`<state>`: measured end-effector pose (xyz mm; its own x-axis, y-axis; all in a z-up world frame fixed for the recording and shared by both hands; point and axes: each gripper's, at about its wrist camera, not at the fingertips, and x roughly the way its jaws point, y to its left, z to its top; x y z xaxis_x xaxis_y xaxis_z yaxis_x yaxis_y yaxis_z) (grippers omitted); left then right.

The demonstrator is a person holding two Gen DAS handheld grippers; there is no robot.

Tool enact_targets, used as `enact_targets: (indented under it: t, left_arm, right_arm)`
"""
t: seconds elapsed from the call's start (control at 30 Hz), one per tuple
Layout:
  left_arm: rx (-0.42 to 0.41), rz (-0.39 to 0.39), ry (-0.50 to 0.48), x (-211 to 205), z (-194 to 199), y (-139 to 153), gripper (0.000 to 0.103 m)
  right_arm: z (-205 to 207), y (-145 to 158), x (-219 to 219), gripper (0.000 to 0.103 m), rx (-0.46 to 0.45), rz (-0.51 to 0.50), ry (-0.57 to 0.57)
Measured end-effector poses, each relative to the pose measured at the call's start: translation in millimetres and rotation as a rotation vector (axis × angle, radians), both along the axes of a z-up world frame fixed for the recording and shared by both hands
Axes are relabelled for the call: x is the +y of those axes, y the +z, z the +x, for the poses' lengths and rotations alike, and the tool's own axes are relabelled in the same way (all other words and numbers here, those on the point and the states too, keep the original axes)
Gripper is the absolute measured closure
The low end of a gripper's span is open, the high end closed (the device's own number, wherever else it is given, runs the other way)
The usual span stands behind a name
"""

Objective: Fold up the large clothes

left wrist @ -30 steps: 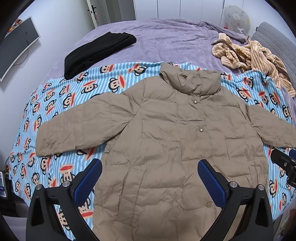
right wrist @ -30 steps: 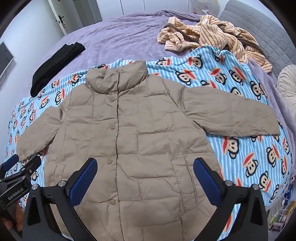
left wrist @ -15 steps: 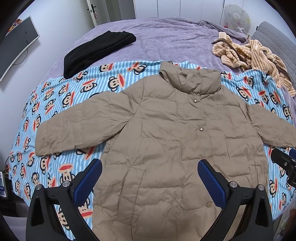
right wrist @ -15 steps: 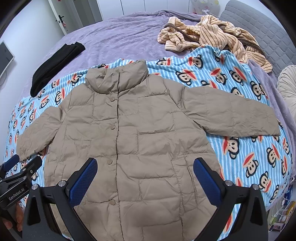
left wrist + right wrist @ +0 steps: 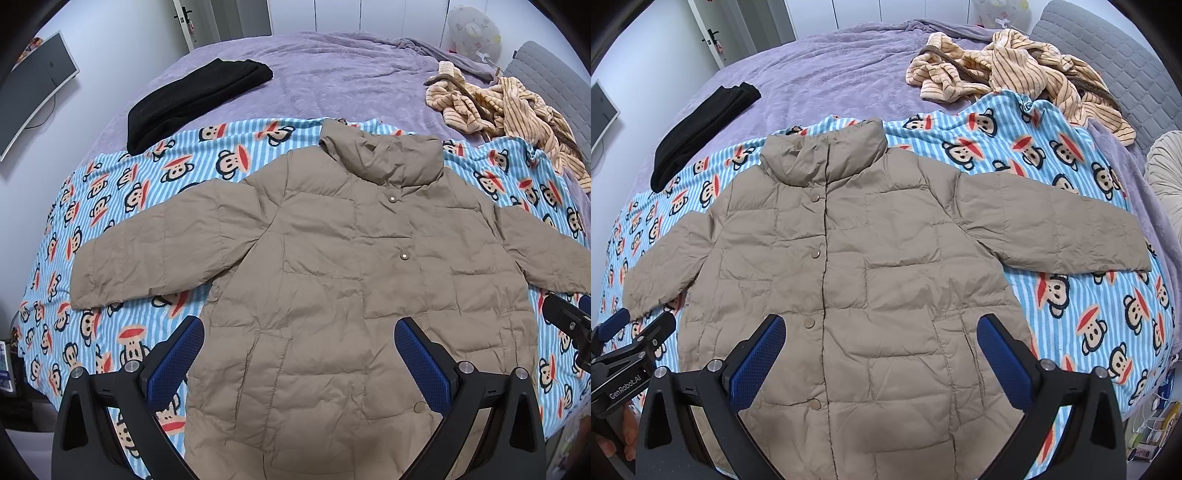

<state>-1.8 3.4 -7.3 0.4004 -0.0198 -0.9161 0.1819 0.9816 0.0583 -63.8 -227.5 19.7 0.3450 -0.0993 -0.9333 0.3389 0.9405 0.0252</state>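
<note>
Both tongs [image 5: 299, 354] [image 5: 881, 350] gape wide, empty — above the spread beige jacket [image 5: 332, 280].

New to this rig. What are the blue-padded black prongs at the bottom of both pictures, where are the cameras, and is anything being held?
Each picture comes from a fisheye camera on a hand-held gripper that a person carries; there is no robot arm. The prongs are its two fingers. The left hand-held gripper and the right hand-held gripper both hang open above a tan puffer jacket, holding nothing. The jacket lies flat, sleeves spread, on a monkey-print blanket over a purple bed. A black garment and a striped one lie farther back.
</note>
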Motion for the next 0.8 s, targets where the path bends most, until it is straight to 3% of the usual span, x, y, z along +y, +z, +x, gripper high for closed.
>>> enact_targets:
  t: [0.8]
  left_arm:
    - [0.004,0.0,0.0,0.8,1.5,0.3,0.0]
  right_arm:
    - [4.8,-0.3,4.5,0.0,0.003,-0.003,0.005]
